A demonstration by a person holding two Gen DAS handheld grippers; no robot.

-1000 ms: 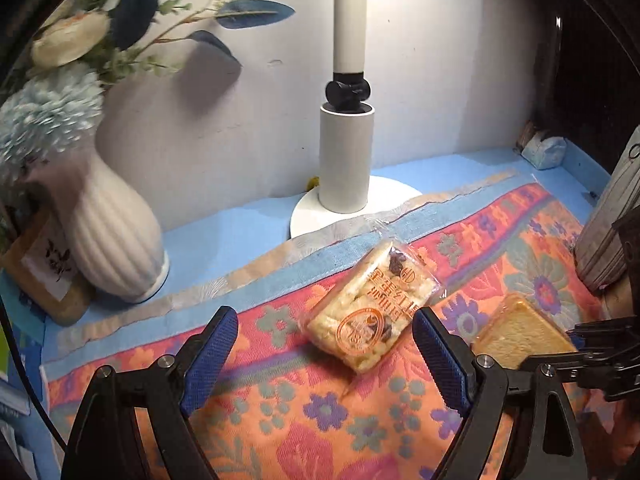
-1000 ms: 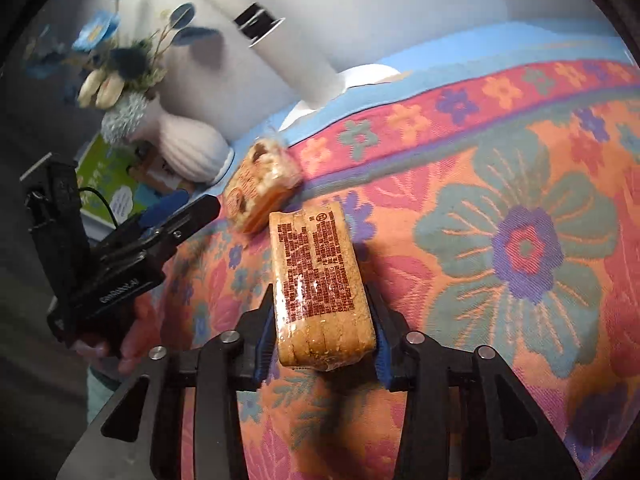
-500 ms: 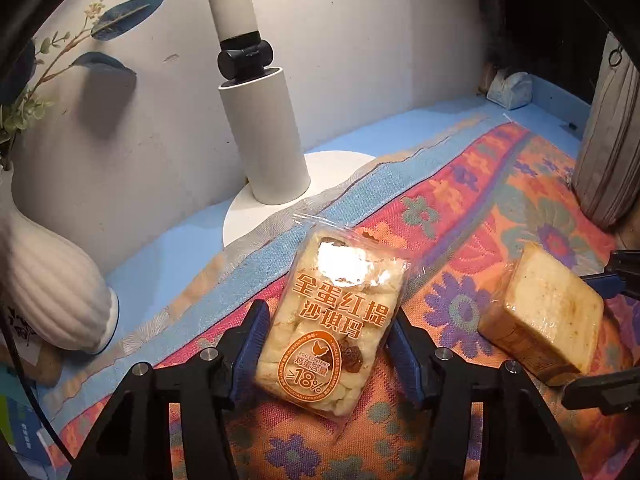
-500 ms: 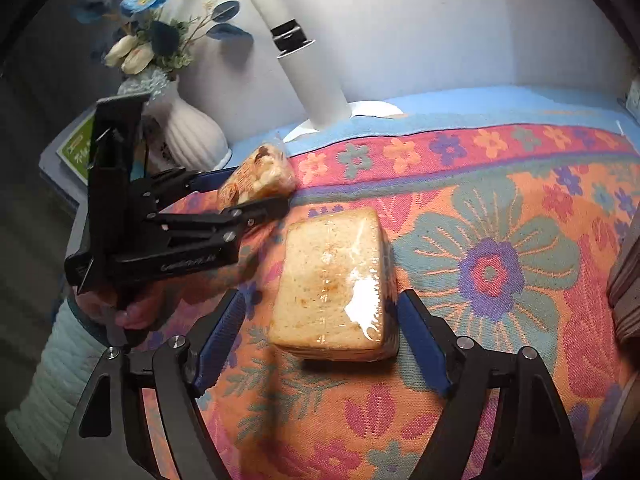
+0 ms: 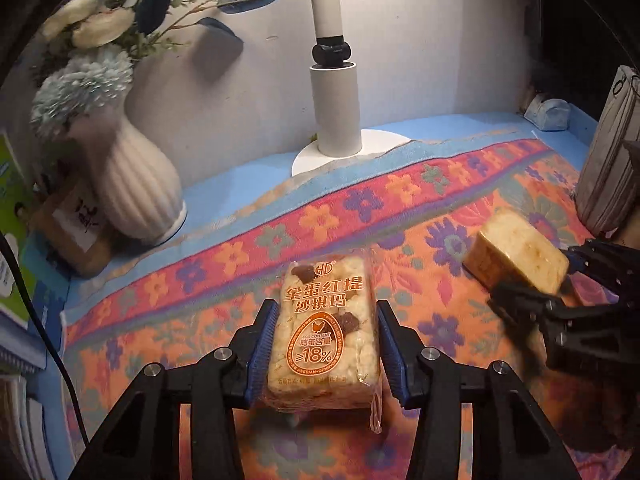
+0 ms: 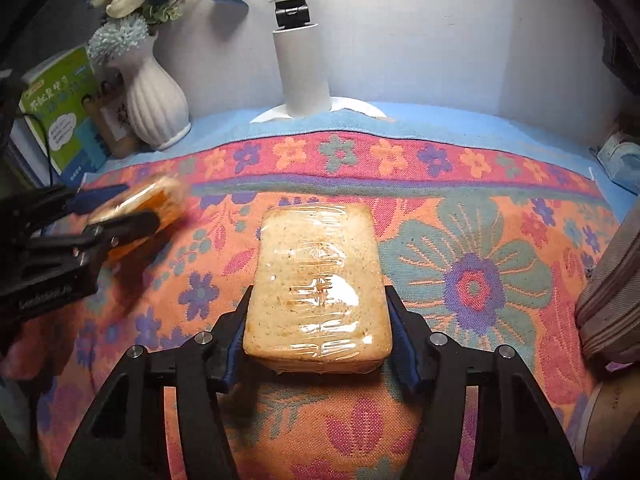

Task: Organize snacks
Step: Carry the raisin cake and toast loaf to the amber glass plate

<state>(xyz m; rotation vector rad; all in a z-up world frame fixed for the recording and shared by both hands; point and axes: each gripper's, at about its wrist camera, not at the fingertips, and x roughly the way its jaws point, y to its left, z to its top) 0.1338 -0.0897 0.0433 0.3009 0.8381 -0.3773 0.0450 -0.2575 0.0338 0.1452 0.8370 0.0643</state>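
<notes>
The egg snack pack (image 5: 324,332) is being clamped by the left gripper (image 5: 325,350); the wrapped bread block (image 6: 318,292), underside hidden, is apparently being gripped by the right gripper (image 6: 318,344).

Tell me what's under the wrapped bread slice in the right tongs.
Floral cloth shows around and beneath the bread slice held by the right tongs. The patch directly below is covered, so anything lying there, or a gap, can't be seen.

The cloth (image 6: 472,280) is orange and red, patterned with purple, teal and orange flowers, over a light blue desk (image 5: 248,184). The snack pack (image 5: 324,332) is pale yellow with orange print; the wrapped bread (image 6: 318,292) is golden tan. The ribbed vase (image 5: 136,192) and lamp (image 5: 336,112) are white.
</notes>
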